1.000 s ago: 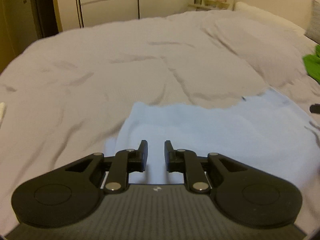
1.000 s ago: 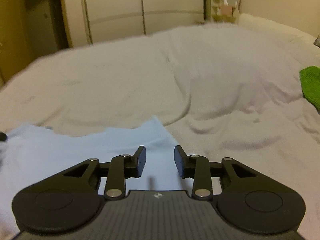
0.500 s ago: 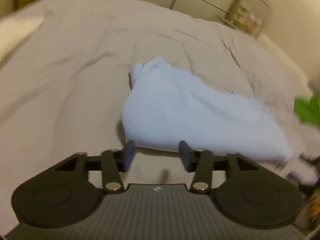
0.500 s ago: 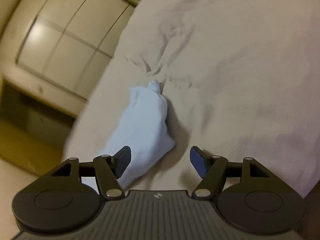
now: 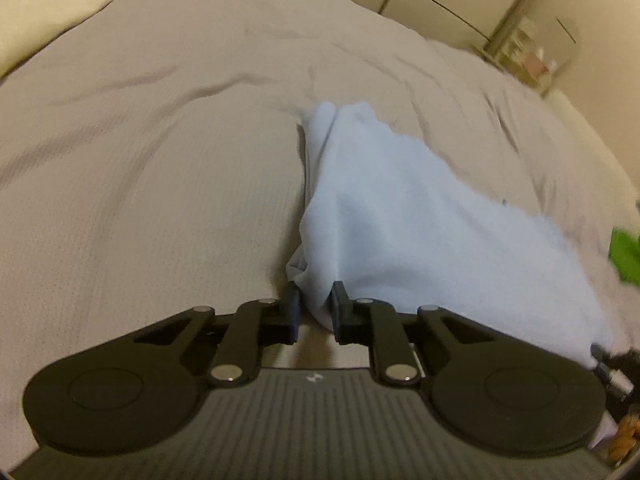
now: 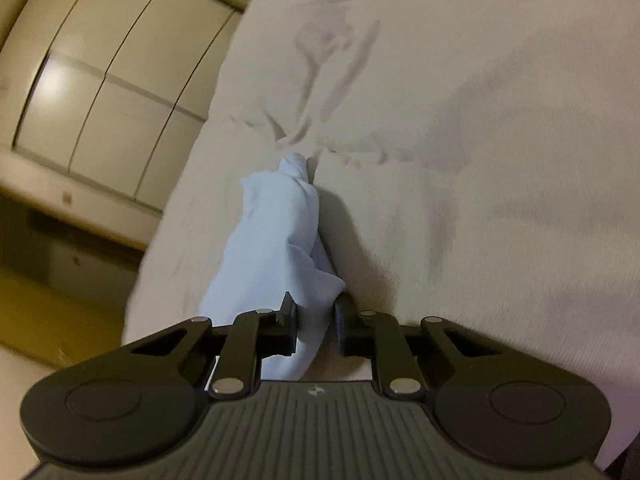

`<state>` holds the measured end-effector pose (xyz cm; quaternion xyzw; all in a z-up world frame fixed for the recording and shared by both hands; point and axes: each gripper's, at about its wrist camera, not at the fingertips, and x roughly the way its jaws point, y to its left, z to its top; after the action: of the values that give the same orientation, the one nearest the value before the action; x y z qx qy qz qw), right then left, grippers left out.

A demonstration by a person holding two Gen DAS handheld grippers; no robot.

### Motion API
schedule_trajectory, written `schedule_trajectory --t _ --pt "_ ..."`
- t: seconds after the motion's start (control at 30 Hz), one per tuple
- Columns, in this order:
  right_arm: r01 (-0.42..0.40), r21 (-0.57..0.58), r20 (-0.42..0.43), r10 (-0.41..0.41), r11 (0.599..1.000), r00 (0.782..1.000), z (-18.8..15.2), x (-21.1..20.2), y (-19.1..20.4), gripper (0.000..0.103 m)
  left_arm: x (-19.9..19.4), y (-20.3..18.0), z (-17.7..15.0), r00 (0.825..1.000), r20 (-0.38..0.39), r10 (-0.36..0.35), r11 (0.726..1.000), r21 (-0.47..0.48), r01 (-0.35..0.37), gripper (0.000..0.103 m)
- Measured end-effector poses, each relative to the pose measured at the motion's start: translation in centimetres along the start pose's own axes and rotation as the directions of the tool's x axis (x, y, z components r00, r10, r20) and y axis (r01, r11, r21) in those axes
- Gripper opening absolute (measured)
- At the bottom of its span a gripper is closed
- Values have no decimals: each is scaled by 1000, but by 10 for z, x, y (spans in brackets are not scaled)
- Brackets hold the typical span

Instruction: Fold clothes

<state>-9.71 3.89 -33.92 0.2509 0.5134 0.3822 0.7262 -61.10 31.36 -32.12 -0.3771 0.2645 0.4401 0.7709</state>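
Observation:
A light blue garment [image 5: 400,220] lies bunched on the grey bed cover [image 5: 160,160], running from the near centre out to the right in the left wrist view. My left gripper [image 5: 316,308] is closing, and its pads pinch the garment's near left corner. In the right wrist view the same garment [image 6: 276,240] shows as a narrow rumpled ridge running away from me. My right gripper [image 6: 317,320] is closing too, with a fold of the blue cloth caught between its fingers.
A green cloth [image 5: 626,256] lies at the bed's right edge. A cream pillow [image 5: 44,12] sits at the far left. Pale wardrobe doors [image 6: 100,80] stand beyond the bed, with a small cluttered shelf [image 5: 528,56] beside them. The bed's edge [image 6: 160,240] drops to the floor on the left.
Both grippers rolled and sank to the garment's edge, spread their jaws wide, then closed on the cloth. The garment, flat before, is now gathered into a bunched ridge.

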Motion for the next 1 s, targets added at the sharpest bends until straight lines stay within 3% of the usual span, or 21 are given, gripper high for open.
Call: schedule_trajectory --t 0.13,0.2,0.27,0.3,0.4,0.5,0.57,0.67,0.73,0.77,0.9,0.93,1.0 --pt "47 -40 -17 -48 998 999 -7 0 -4 15 -16 4 -3 999 -7 54 998 -16 -54 24" --pt "78 -50 4 -78 996 997 -8 -12 0 25 -31 3 0 994 2 111 994 -7 -111 22" --pt "124 -77 46 -121 989 992 -7 -30 9 38 -50 -7 2 972 58 230 969 75 -234 19" --pt "163 -128 81 -153 978 985 -8 -39 18 38 -59 -11 4 968 83 235 965 100 -243 19" --pt "238 -294 178 -192 926 965 -12 -56 49 38 -70 -38 9 984 126 129 975 167 -149 20" --pt "202 -462 160 -143 863 977 -26 -43 78 38 -54 -75 7 980 172 97 948 285 -144 21" --pt "203 -548 154 -141 811 978 -37 -27 90 38 -32 -86 5 981 157 110 930 333 -157 22" --pt "249 -643 153 -197 724 968 -51 6 89 35 6 -79 -2 976 59 210 924 313 -218 24" --pt "286 -657 153 -248 697 957 -53 22 81 30 5 -85 -7 970 57 236 921 305 -242 23" --pt "294 -649 155 -257 701 954 -53 23 81 30 -1 -93 -10 966 63 252 911 322 -258 22" --pt "302 -593 140 -274 747 951 -54 -9 85 51 -24 -117 -24 964 65 257 894 363 -262 26" --pt "293 -588 134 -266 754 955 -57 -17 87 53 -31 -123 -29 965 67 254 892 370 -260 28" --pt "284 -587 126 -261 758 957 -64 -33 89 66 -44 -129 -37 963 82 256 881 390 -267 31"
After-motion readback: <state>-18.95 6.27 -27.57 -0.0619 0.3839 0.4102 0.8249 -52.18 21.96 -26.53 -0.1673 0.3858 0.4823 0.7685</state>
